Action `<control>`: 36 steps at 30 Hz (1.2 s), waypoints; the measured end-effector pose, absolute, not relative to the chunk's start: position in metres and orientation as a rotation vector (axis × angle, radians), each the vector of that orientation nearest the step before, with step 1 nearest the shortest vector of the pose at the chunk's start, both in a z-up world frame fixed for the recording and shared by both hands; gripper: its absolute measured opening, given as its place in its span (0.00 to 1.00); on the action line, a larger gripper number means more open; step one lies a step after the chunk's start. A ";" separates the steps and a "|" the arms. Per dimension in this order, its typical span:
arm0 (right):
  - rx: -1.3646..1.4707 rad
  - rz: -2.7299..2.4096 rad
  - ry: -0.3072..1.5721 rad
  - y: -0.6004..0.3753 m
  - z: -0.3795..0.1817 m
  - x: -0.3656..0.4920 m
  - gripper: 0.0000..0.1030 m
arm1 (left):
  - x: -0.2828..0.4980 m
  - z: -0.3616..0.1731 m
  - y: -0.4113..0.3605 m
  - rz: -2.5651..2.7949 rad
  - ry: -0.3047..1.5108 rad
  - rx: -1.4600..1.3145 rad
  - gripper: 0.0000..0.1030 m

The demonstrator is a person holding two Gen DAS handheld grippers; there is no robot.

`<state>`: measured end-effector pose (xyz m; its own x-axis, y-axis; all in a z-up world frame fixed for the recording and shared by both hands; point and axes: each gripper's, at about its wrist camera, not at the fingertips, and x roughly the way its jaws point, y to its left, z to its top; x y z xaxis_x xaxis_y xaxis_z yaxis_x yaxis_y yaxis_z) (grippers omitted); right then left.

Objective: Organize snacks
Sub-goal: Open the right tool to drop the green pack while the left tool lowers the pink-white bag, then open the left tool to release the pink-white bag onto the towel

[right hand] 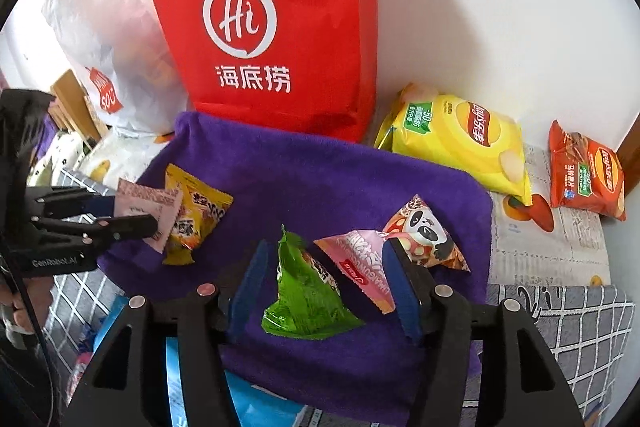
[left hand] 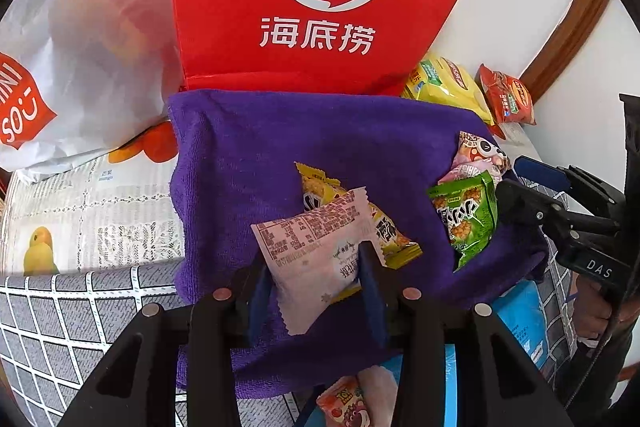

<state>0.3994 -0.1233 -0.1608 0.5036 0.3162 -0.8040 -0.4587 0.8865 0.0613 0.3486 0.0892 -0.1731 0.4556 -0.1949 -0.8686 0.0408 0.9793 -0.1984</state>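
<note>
My left gripper (left hand: 316, 267) is shut on a pale pink snack packet (left hand: 316, 259) and holds it just above the purple towel (left hand: 248, 155); it also shows in the right wrist view (right hand: 148, 205). A yellow packet (left hand: 320, 187) lies on the towel behind it. My right gripper (right hand: 324, 267) is open, its jaws on either side of a green packet (right hand: 304, 291) that lies on the towel. A pink packet (right hand: 360, 263) and a panda packet (right hand: 428, 231) lie by its right finger.
A red Haidilao bag (right hand: 272, 19) stands behind the towel, a white plastic bag (right hand: 104, 39) to its left. A yellow Lay's bag (right hand: 460, 143) and an orange Lay's bag (right hand: 588, 175) lie at the right by the wall. A blue item (right hand: 256, 403) lies at the near edge.
</note>
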 end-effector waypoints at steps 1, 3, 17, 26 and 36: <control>-0.173 0.468 0.931 -0.122 -0.161 0.399 0.58 | 0.349 -0.173 0.089 -0.146 1.090 -0.155 0.40; -0.180 0.469 0.931 -0.121 -0.162 0.398 0.58 | 0.349 -0.173 0.089 -0.144 1.093 -0.153 0.41; -0.194 0.505 0.910 -0.109 -0.155 0.385 0.58 | 0.348 -0.163 0.094 -0.138 1.063 -0.164 0.61; -0.136 0.461 0.852 -0.112 -0.131 0.367 0.58 | 0.341 -0.136 0.098 -0.089 1.008 -0.155 0.63; -0.126 0.415 0.861 -0.122 -0.115 0.334 0.58 | 0.326 -0.108 0.087 -0.119 0.952 -0.138 0.67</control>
<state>0.3338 -0.1225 -0.1150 0.5776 0.3031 -0.7579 -0.4034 0.9132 0.0578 0.3265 0.0871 -0.1077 0.5745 -0.1621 -0.8023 0.0408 0.9846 -0.1697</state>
